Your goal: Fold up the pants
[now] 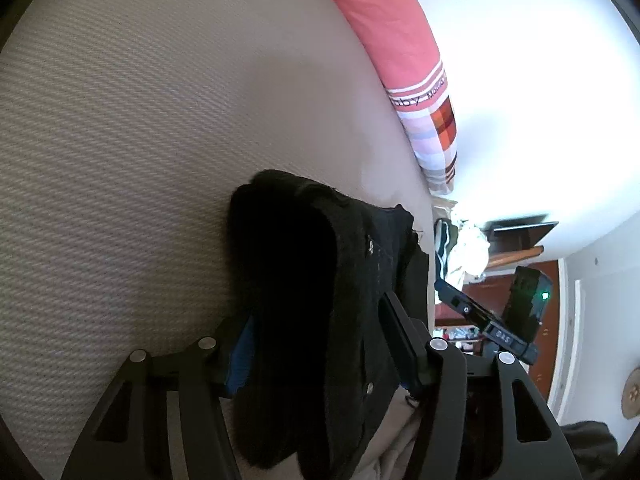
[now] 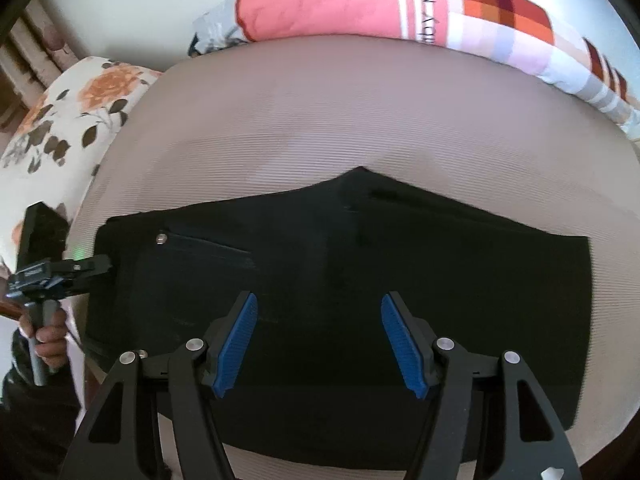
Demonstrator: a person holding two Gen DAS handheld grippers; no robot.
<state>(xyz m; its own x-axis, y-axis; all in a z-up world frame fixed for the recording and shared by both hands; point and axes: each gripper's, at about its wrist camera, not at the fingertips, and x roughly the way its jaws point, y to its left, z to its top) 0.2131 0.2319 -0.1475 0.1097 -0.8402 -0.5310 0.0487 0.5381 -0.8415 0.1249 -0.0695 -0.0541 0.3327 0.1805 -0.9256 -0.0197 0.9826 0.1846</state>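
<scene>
Black pants [image 2: 400, 280] lie folded into a wide flat band across the beige mattress [image 2: 280, 120]; the waist end with a metal rivet [image 2: 161, 238] is at the left. My right gripper [image 2: 320, 336] hovers over the middle of the band, open, both blue pads bare. My left gripper [image 2: 105, 265], held by a hand [image 2: 48, 336], is at the waist edge. In the left wrist view the thick waist fold of the pants [image 1: 304, 280] fills the gap of the left gripper [image 1: 316, 312]. Its jaws stand wide apart, and I see no squeeze on the cloth.
A pink and checked quilt [image 2: 340, 4] lies along the far side of the bed by the white wall. A floral pillow [image 2: 80, 104] sits at the left end. Past the mattress edge, the left wrist view shows piled clothes [image 1: 464, 248] and a wooden floor.
</scene>
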